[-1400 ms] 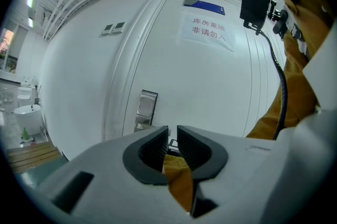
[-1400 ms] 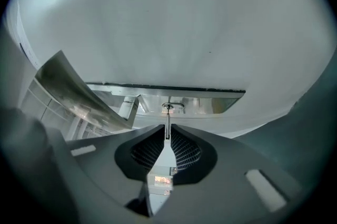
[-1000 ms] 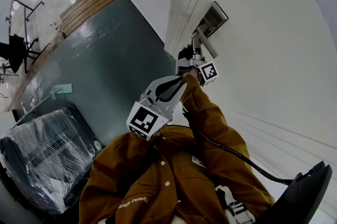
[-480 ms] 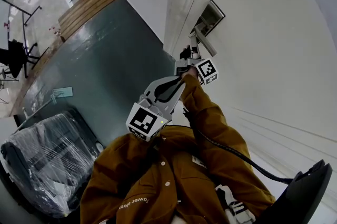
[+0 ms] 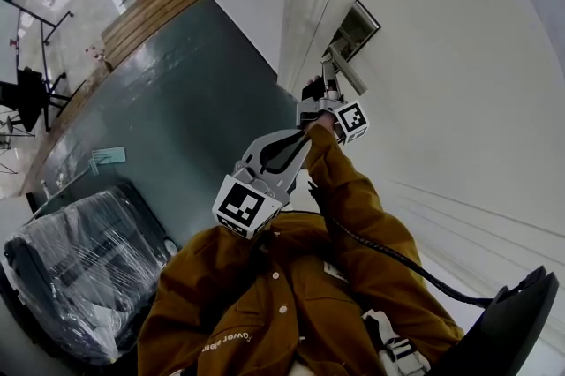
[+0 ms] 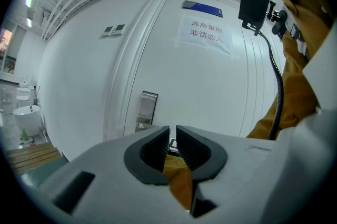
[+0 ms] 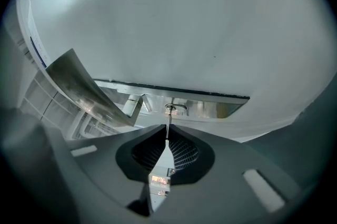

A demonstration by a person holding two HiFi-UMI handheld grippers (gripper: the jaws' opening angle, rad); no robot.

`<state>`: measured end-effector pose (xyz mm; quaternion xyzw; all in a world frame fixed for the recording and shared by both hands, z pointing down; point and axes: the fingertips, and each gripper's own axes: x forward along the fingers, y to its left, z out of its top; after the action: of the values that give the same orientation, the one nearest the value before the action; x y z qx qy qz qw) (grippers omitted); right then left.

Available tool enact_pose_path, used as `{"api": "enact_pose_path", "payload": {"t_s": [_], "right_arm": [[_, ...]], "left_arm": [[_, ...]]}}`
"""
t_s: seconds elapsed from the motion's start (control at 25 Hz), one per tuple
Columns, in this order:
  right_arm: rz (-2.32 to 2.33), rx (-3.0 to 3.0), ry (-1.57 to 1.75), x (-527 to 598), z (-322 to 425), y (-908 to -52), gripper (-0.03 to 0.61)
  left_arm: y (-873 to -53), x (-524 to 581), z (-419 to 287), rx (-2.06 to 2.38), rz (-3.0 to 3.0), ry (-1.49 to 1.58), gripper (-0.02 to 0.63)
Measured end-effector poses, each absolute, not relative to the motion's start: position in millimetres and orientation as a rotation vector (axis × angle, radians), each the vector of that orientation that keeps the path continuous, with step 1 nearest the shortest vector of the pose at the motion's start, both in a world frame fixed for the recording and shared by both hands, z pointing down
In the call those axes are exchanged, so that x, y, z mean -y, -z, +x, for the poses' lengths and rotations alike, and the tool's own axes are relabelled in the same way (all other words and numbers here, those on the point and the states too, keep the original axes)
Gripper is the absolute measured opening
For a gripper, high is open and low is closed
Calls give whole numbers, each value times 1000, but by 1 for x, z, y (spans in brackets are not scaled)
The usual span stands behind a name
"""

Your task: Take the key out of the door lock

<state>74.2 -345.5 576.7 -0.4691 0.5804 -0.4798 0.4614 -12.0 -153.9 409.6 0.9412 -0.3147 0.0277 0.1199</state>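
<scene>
A white door (image 5: pixel 441 56) carries a metal lock plate (image 5: pixel 357 28) with a lever handle (image 5: pixel 346 76). My right gripper (image 5: pixel 325 78) is up against that plate, just under the handle. In the right gripper view the gripper (image 7: pixel 167 133) is shut on the flat head of the key (image 7: pixel 161 165). The key's thin blade (image 7: pixel 168 122) runs straight to the keyhole (image 7: pixel 175 108) and its tip meets it. The handle (image 7: pixel 84 86) slants off to the left. My left gripper (image 5: pixel 305 136) hangs back by the orange sleeve, jaws together with nothing between them (image 6: pixel 172 140).
A dark glossy floor (image 5: pixel 177 101) lies left of the door, with a plastic-wrapped seat (image 5: pixel 79 268) at lower left and wooden boards (image 5: pixel 150 3) farther off. A black cable (image 5: pixel 388 259) trails from the right arm. A paper sign (image 6: pixel 205 34) hangs on the door.
</scene>
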Motion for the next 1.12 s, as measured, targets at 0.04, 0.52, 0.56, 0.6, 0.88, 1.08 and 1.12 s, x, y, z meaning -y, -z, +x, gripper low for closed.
{"api": "enact_pose_path", "payload": {"t_s": [0.04, 0.52, 0.56, 0.6, 0.88, 1.08, 1.12], "right_arm": [[-1160, -1434, 1181, 346, 74, -577, 23], [-1121, -1353, 1213, 342, 72, -574, 18], [-1124, -1354, 1214, 342, 72, -575, 18], [-1124, -1357, 1217, 342, 72, -576, 18], [-1086, -1418, 1181, 347, 72, -564, 98], [-1120, -1389, 1182, 354, 74, -570, 74], [-1125, -1388, 1186, 352, 73, -573, 74]], "left_arm": [[-411, 154, -13, 919, 2738, -88, 40], [-407, 158, -15, 916, 2738, -85, 40], [-407, 159, -16, 917, 2736, -83, 40], [-407, 159, -16, 917, 2734, -83, 40], [-405, 160, -15, 902, 2768, -63, 40], [-413, 160, -14, 881, 2737, -108, 40], [-413, 160, -14, 879, 2740, -111, 38]]}}
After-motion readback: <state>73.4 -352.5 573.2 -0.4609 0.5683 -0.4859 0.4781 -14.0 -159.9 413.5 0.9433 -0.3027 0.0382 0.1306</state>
